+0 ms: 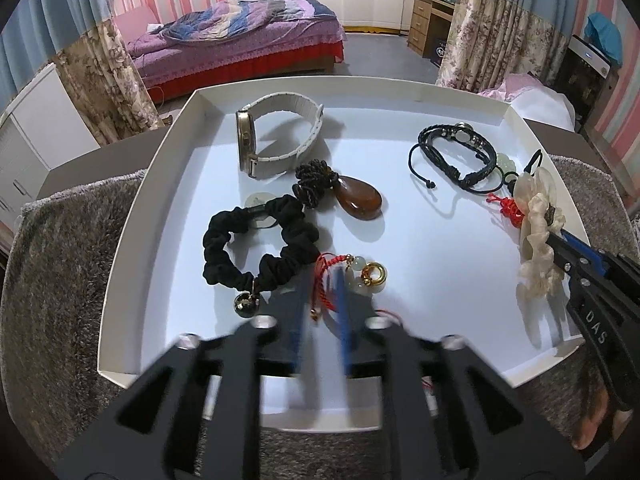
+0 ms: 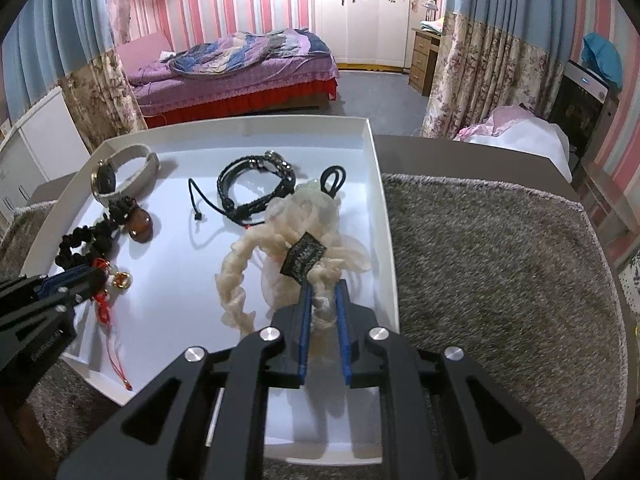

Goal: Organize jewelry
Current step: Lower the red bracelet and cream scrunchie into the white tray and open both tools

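A white tray (image 1: 312, 82) (image 2: 384, 216) lies on a grey shaggy mat and holds the jewelry. My left gripper (image 1: 322, 276) (image 2: 94, 276) stands low at the tray's near side, jaws a little apart. A red-cord charm (image 1: 334, 260) (image 2: 105, 308) with jade beads and a gold ring (image 1: 376, 274) lies between the jaws, unpinched. By the tray's right wall my right gripper (image 2: 323, 286) (image 1: 554, 240) is shut on a cream scrunchie (image 2: 236, 280) (image 1: 536, 216). The scrunchie droops onto the tray floor.
Also in the tray: a white-strap watch (image 1: 280, 136), an amber pendant (image 1: 358, 200), a black scrunchie (image 1: 224, 240), a black braided bracelet (image 1: 452, 152) (image 2: 256, 188), and a jade charm with red knot (image 1: 506, 204) partly under the cream scrunchie. The grey mat (image 2: 500, 280) extends right.
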`<action>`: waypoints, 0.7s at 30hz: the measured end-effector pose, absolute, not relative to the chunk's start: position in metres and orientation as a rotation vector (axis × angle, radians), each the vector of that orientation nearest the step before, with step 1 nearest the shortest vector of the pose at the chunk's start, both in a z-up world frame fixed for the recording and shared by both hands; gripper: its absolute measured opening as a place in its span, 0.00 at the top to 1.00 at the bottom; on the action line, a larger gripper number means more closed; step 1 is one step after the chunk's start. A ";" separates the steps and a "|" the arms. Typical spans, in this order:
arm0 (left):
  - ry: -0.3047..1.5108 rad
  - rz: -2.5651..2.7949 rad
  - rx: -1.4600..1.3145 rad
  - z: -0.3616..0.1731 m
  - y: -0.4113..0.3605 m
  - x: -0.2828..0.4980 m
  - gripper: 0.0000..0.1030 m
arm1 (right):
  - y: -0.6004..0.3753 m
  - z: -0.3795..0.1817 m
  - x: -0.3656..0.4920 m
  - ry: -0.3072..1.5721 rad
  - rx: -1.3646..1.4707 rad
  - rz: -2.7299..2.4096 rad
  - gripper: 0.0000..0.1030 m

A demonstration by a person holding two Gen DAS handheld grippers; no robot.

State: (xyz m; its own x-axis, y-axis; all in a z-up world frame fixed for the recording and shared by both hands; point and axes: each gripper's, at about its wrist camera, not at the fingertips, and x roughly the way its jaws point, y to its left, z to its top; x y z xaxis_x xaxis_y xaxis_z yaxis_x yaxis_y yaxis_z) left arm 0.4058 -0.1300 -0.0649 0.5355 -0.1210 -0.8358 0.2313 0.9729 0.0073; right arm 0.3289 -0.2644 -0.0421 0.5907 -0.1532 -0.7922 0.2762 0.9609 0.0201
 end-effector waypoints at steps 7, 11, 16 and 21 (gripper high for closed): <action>0.937 -0.219 0.122 -0.050 -0.135 0.396 0.57 | -0.267 -0.032 0.323 0.874 0.169 -0.242 0.62; 0.916 -0.228 0.107 -0.036 -0.134 0.392 0.45 | -0.267 -0.018 0.317 0.816 0.173 -0.234 0.46; 0.857 -0.199 0.079 -0.012 -0.118 0.384 0.07 | -0.267 0.001 0.307 0.703 0.150 -0.270 0.14; 0.842 -0.177 0.064 0.006 -0.102 0.384 0.03 | -0.269 0.004 0.306 0.669 0.103 -0.337 0.08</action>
State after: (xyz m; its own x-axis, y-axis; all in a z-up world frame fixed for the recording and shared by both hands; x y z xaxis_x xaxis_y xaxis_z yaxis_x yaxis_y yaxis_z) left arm 0.3844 -0.1015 0.0057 0.6526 -0.1305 -0.7463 0.1809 0.9834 -0.0138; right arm 0.3058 -0.2689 0.0043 0.7325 -0.2727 -0.6237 0.3383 0.9409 -0.0140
